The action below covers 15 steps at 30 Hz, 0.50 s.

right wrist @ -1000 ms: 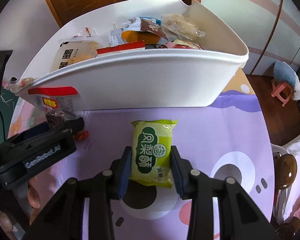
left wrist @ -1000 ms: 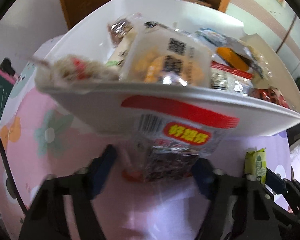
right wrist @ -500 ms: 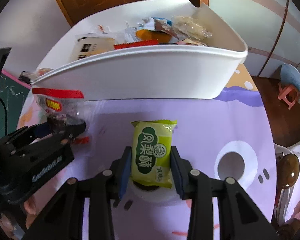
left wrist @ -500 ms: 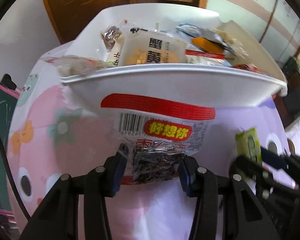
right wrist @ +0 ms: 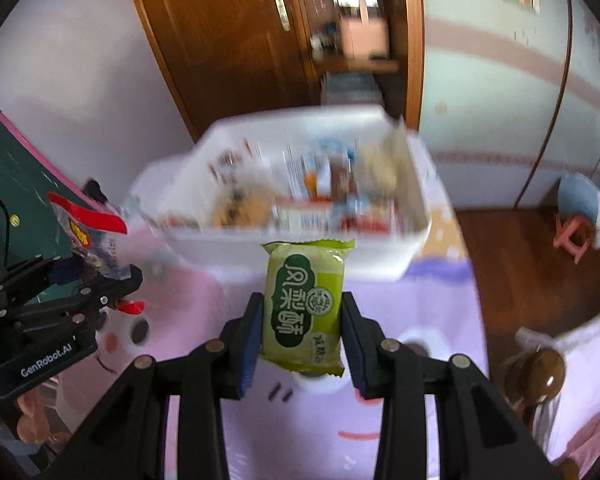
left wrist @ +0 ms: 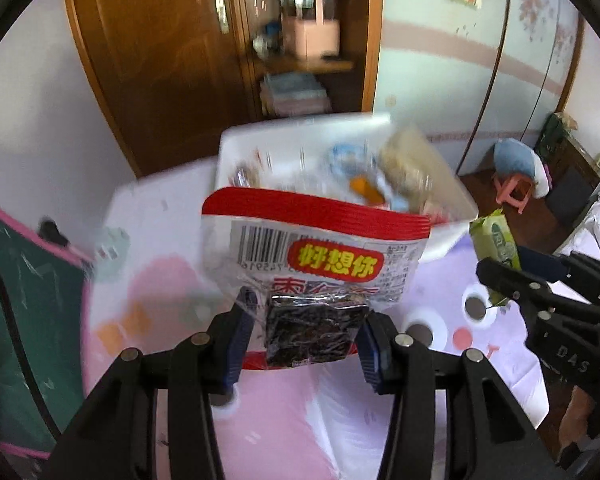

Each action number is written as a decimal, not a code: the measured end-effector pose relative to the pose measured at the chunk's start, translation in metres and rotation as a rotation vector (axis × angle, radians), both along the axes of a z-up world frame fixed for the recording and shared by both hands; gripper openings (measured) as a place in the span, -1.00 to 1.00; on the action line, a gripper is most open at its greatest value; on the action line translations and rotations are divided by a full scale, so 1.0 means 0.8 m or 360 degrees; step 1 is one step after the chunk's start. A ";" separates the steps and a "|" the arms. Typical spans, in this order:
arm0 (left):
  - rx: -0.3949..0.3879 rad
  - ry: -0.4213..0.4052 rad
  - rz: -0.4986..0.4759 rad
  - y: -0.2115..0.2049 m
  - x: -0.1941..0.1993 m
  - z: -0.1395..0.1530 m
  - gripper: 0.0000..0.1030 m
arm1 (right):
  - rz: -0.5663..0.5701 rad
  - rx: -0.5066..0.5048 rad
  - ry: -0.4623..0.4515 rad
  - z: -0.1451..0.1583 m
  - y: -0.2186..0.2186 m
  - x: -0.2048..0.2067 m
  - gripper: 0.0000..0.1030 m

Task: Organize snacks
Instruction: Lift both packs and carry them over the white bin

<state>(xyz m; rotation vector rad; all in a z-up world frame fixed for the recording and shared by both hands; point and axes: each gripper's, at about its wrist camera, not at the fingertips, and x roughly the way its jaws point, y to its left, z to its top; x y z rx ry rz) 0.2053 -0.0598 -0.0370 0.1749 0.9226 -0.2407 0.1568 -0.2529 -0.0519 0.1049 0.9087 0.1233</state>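
My left gripper [left wrist: 306, 336] is shut on a clear snack bag with a red top band and dark contents [left wrist: 312, 264], held up above the table in front of the white bin [left wrist: 340, 140]. My right gripper [right wrist: 302, 332] is shut on a green pastry packet [right wrist: 304, 304], also lifted, just in front of the white bin [right wrist: 380, 260]. The bin holds several mixed snack packets, blurred by motion. Each gripper shows in the other's view: the right one [left wrist: 500, 276] with the green packet [left wrist: 494, 240], the left one [right wrist: 96, 280] with the red-topped bag [right wrist: 88, 224].
The table [right wrist: 420, 320] has a pink and purple cartoon cloth. A green board with a pink edge [left wrist: 20, 280] stands at the left. A wooden cabinet [left wrist: 220, 40] is behind the bin. A pink stool [right wrist: 576, 236] stands on the floor at right.
Both grippers have risen and pulled back from the bin with their packets still held. The bin now looks smaller and farther, and the room behind it shows.
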 end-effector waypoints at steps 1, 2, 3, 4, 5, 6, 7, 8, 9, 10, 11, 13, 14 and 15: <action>0.0015 -0.0060 -0.0005 0.000 0.001 0.021 -0.11 | 0.0012 -0.0006 -0.0057 0.022 0.000 0.002 -0.28; 0.0028 -0.0103 -0.0007 -0.002 0.002 0.036 -0.11 | 0.0022 -0.0009 -0.0100 0.040 0.002 0.004 -0.28; 0.0040 -0.0140 -0.0010 -0.002 0.003 0.048 -0.11 | 0.0032 -0.0012 -0.0138 0.056 0.002 0.008 -0.28; 0.0057 -0.0192 -0.0013 -0.004 0.006 0.065 -0.11 | 0.0039 -0.0020 -0.0172 0.069 0.003 0.011 -0.28; 0.0066 -0.0225 -0.0011 -0.005 0.008 0.077 -0.11 | 0.0045 -0.0034 -0.0215 0.085 0.004 0.016 -0.28; 0.0074 -0.0253 -0.0008 -0.007 0.010 0.086 -0.11 | 0.0050 -0.0046 -0.0247 0.096 0.004 0.022 -0.28; 0.0082 -0.0280 -0.0007 -0.008 0.014 0.096 -0.11 | 0.0053 -0.0059 -0.0276 0.107 0.004 0.027 -0.28; 0.0086 -0.0302 -0.0007 -0.010 0.019 0.105 -0.11 | 0.0055 -0.0069 -0.0309 0.119 0.005 0.033 -0.28; 0.0087 -0.0313 -0.0005 -0.011 0.023 0.111 -0.11 | 0.0058 -0.0077 -0.0328 0.126 0.006 0.039 -0.27; 0.0091 -0.0325 -0.0001 -0.014 0.030 0.120 -0.11 | 0.0059 -0.0092 -0.0353 0.136 0.007 0.047 -0.27; 0.0093 -0.0332 0.0001 -0.017 0.036 0.124 -0.11 | 0.0059 -0.0106 -0.0373 0.144 0.008 0.053 -0.27; 0.0088 -0.0350 0.0015 -0.021 0.051 0.132 -0.11 | 0.0064 -0.0120 -0.0406 0.155 0.010 0.065 -0.27; 0.0078 -0.0358 0.0021 -0.023 0.057 0.136 -0.11 | 0.0065 -0.0126 -0.0423 0.160 0.011 0.072 -0.27; 0.0070 -0.0362 0.0029 -0.024 0.063 0.139 -0.11 | 0.0062 -0.0135 -0.0438 0.164 0.012 0.083 -0.27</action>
